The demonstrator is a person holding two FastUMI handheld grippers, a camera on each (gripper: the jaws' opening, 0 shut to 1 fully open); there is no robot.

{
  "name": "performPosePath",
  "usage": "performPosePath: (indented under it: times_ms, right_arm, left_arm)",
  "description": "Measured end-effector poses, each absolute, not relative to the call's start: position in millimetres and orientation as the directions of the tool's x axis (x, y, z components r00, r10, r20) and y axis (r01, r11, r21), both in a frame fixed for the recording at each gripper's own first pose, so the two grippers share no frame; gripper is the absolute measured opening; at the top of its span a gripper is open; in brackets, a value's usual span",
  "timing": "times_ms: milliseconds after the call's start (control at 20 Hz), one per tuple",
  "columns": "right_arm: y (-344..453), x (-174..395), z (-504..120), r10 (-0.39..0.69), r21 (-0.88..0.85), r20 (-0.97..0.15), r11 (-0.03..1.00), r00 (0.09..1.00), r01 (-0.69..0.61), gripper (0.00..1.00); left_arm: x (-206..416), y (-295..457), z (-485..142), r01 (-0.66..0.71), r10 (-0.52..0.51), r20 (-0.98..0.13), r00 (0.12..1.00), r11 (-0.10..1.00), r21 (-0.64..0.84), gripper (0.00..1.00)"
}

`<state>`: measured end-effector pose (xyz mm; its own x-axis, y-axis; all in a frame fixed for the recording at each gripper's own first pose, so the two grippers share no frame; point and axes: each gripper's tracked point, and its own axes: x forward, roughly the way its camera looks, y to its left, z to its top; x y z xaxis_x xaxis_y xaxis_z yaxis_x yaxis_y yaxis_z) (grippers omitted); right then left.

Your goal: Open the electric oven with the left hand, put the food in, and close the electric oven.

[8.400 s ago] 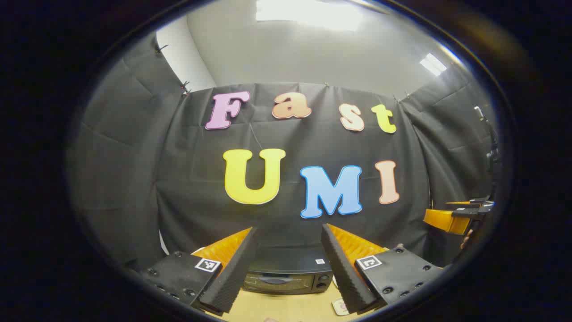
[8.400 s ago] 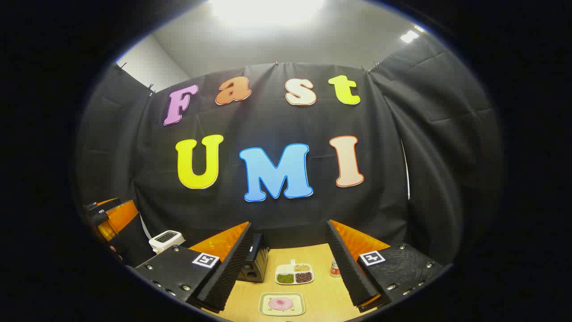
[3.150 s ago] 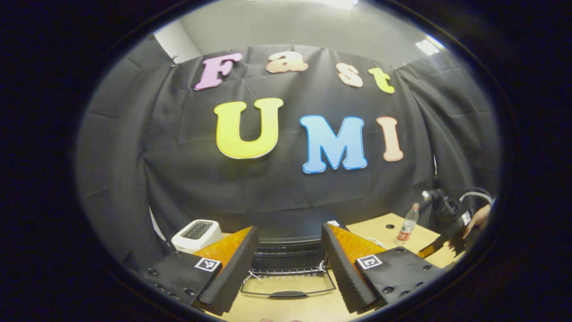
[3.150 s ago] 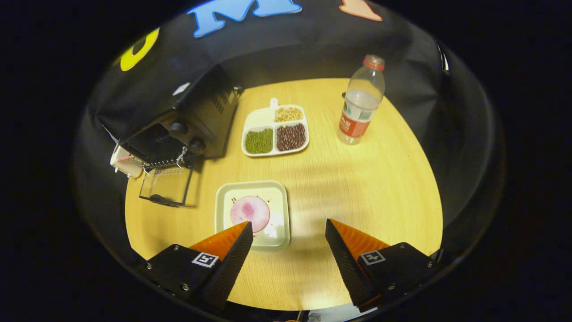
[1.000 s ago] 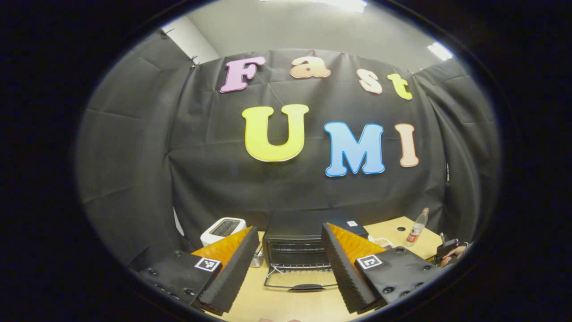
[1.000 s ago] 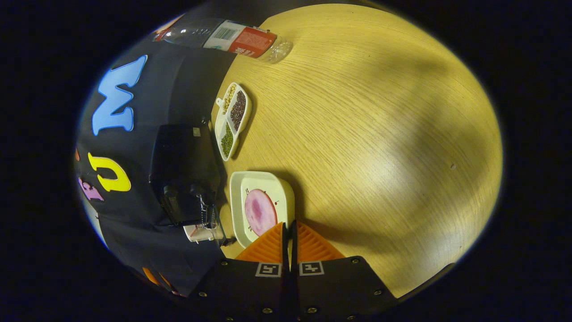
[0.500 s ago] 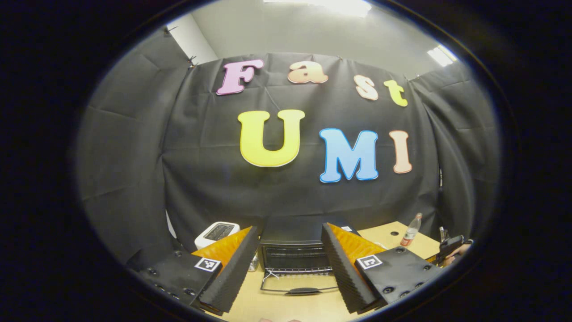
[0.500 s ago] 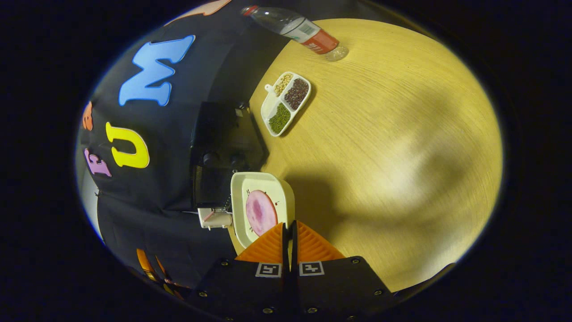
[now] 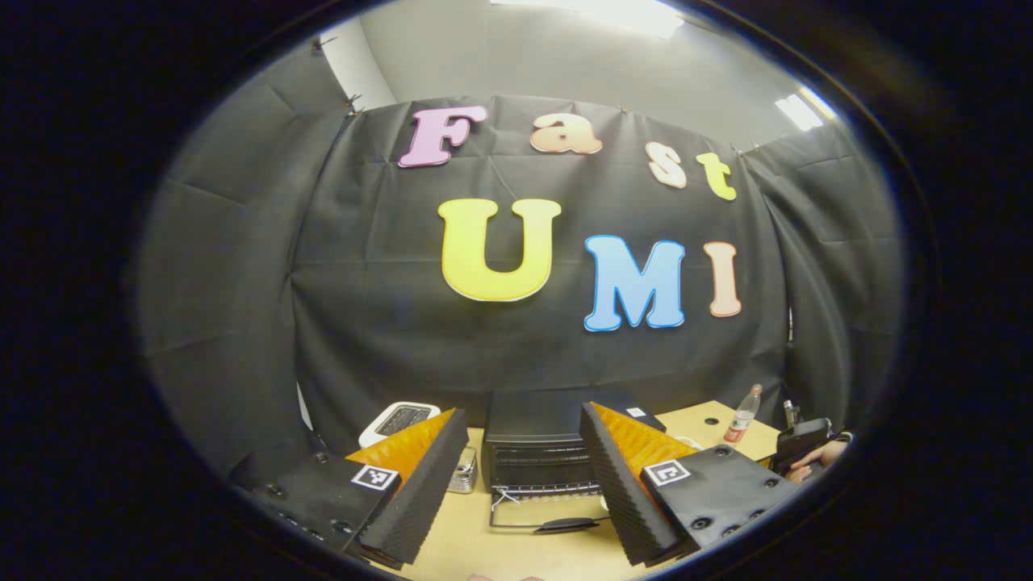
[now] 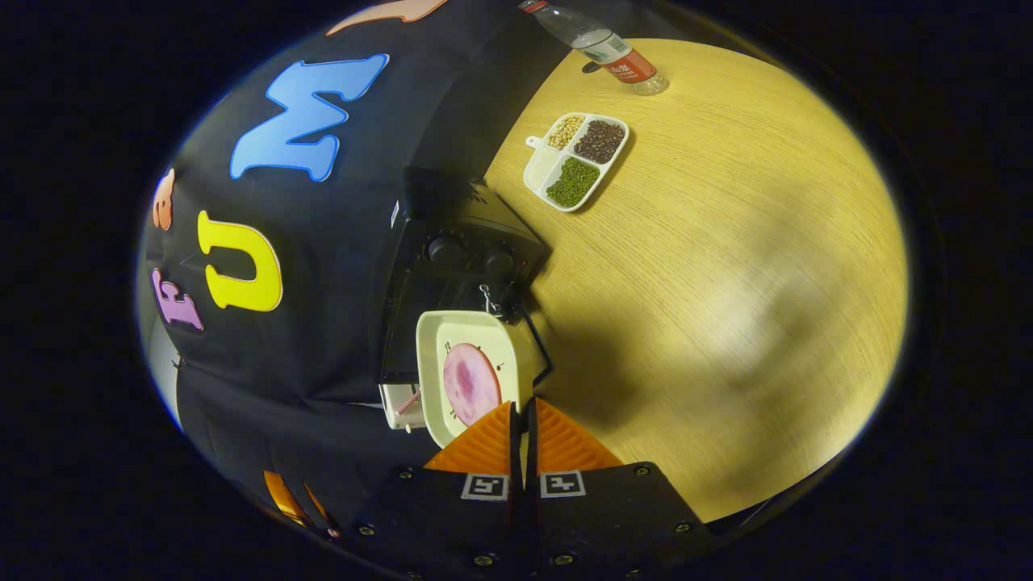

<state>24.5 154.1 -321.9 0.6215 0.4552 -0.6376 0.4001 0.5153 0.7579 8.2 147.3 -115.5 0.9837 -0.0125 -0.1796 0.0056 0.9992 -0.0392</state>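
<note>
My left tool (image 9: 523, 476) hangs spread, empty, facing the oven (image 9: 542, 442), door (image 9: 547, 516) down. My right tool (image 10: 522, 426) pinches the food plate (image 10: 470, 375) rim, before the oven mouth. Next: slide plate inside level.

Ovens: you have one black electric oven (image 9: 542, 442), its door (image 9: 541, 519) dropped open.
Oven knobs: you can count two (image 10: 442, 247) on its panel in the right gripper view.
Plates: you have one pale square plate (image 10: 452, 329), carrying one round pink slice of food (image 10: 470, 382).
Divided trays: one white tray (image 10: 536, 169) sits on the table, split into three compartments, one each of green, dark and pale beans.
Bottles: you have one clear bottle (image 10: 601, 47) with a red label.
Toasters: one white toaster (image 9: 397, 420) sits beside the oven.
Tables: one wooden table (image 10: 710, 266) carries it all.
Grippers: you hold two, the left gripper (image 9: 523, 468) and the right gripper (image 10: 521, 424), each with two fingers.
</note>
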Motion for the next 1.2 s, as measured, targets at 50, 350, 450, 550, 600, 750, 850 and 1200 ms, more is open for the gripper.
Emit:
performPosePath:
  times_ms: [50, 350, 450, 550, 600, 750, 850, 1200]
  right_arm:
    - [163.0, 28.6, -321.8, 0.444, 0.758, -0.638, 0.505, 0.629, 0.413, 0.0]
    - [213.0, 61.0, -334.0, 0.379, 0.754, -0.656, 0.358, 0.652, 0.55, 0.01]
    - [224.6, 74.2, -338.9, 0.336, 0.746, -0.666, 0.326, 0.666, 0.581, 0.0]
    - [238.3, 95.4, -344.5, 0.305, 0.743, -0.669, 0.286, 0.678, 0.605, 0.0]
    - [245.2, 103.6, -348.1, 0.286, 0.738, -0.674, 0.278, 0.681, 0.614, 0.0]
    - [252.6, 128.2, -363.9, 0.207, 0.711, -0.701, 0.275, 0.683, 0.647, 0.01]
    - [256.8, 144.2, -370.8, 0.159, 0.706, -0.706, 0.238, 0.69, 0.667, 0.0]
    - [282.6, 191.4, -384.7, 0.085, 0.704, -0.71, 0.116, 0.699, 0.7, 0.01]
  left_arm:
    - [6.8, 154.6, -115.9, -0.001, -0.007, -0.181, 0.983, 0.999, -0.045, 0.99]
    - [-3.5, 200.6, -123.8, -0.058, 0.047, -0.196, 0.98, 0.997, -0.05, 0.99]
    - [-5.3, 213.2, -127.6, -0.077, 0.066, -0.204, 0.977, 0.996, -0.05, 0.95]
    - [-6.3, 223.0, -132.3, -0.094, 0.082, -0.211, 0.974, 0.994, -0.048, 0.95]
    - [-7.7, 228.2, -132.7, -0.105, 0.092, -0.213, 0.973, 0.993, -0.047, 0.99]
    - [-13.5, 243.7, -131.0, -0.129, 0.118, -0.218, 0.969, 0.991, -0.035, 0.99]
    - [-18.3, 250.8, -133.3, -0.141, 0.13, -0.227, 0.965, 0.989, -0.033, 0.99]
    - [-26.8, 269.4, -141.2, -0.186, 0.175, -0.256, 0.951, 0.982, -0.02, 0.95]
